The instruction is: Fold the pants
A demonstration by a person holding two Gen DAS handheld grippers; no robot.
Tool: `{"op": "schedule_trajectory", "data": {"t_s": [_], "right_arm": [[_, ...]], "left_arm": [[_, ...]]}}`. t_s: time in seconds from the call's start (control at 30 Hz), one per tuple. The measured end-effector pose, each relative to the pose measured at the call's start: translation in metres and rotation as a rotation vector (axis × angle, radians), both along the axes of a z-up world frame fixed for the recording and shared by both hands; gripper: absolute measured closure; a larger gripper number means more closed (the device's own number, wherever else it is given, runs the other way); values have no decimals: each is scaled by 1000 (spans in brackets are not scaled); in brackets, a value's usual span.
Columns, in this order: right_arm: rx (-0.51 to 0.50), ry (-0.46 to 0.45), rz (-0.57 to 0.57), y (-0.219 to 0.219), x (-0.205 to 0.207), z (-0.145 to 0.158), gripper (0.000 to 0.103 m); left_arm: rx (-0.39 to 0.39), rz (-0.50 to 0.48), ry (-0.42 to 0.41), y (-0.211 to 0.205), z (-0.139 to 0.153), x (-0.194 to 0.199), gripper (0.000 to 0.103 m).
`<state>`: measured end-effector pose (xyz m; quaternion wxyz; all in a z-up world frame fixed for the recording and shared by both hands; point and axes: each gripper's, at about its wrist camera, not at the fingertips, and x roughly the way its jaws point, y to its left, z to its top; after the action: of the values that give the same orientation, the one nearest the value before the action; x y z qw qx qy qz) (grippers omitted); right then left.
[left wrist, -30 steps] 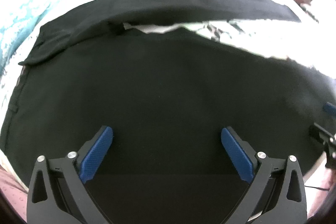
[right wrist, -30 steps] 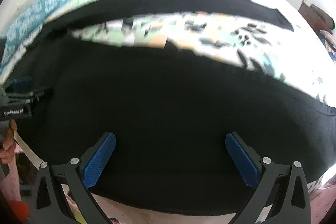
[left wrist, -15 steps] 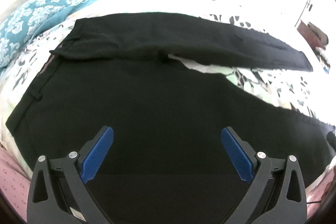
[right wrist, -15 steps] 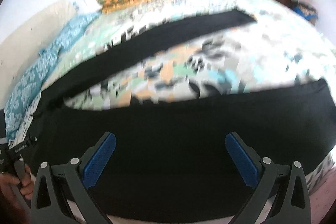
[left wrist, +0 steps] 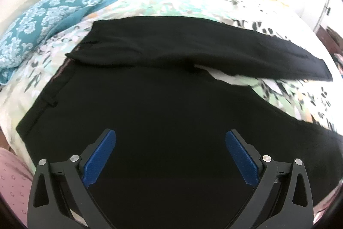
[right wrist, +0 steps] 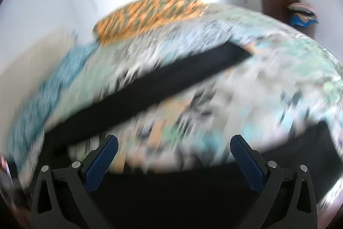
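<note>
Where black pants (left wrist: 163,104) spread, floral bedsheet (left wrist: 188,1), teal blanket (left wrist: 53,12), orange pillow (right wrist: 148,14).

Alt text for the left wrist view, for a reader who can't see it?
Black pants lie spread on a floral bedsheet, legs apart in a V. The open left gripper is above them, holding nothing; a teal blanket lies at the far left.

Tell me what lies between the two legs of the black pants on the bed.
In the left wrist view, only floral bedsheet shows between the far leg and the near leg of the pants; nothing else lies there.
</note>
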<state>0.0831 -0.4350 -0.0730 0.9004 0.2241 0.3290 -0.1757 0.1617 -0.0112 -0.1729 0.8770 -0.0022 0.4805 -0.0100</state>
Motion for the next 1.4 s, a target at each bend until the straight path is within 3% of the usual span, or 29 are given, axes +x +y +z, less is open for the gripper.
{"op": "schedule_trajectory", "data": {"t_s": [0.1,0.17,0.27,0.4,0.47,0.67,0.8,0.83,0.9,0.93,1.03,1.13,1.27,1.4], "right_arm": [[-41,-55,-92,-62,18,22,0],[-37,19,-60,-103,49,11,0],[57,177,-17,-159,97,-20,0],[196,151,-73,-233,145,-33,0],[214,203,-58,-254,177,-39,0],[37,410,64,-253,265,-60,9],[-73,512,31,-260,282,-90,14],[-92,531,11,-263,282,-96,18],[-46,540,33,-265,282,-107,68],[-40,543,38,-265,281,-108,96],[-92,397,91,-247,260,-78,99],[-93,232,182,-218,215,-28,99],[-108,82,293,-163,117,40,99],[-84,30,250,-127,-4,68,99]], "left_arm": [[34,29,-3,3,-3,7,1],[53,40,0,4,-7,10,1],[75,46,19,3,-15,14,1],[120,35,58,-1,-29,18,1],[116,34,54,0,-35,19,0],[92,46,9,3,-42,21,0],[96,49,-19,1,-44,19,0],[95,49,-23,2,-44,19,0],[96,49,-31,3,-45,20,0],[99,49,-33,2,-45,19,0],[112,52,-39,-1,-46,19,0],[114,54,-40,-1,-46,19,0],[121,58,-41,-2,-46,19,0],[116,62,-37,-1,-45,19,0]]}}
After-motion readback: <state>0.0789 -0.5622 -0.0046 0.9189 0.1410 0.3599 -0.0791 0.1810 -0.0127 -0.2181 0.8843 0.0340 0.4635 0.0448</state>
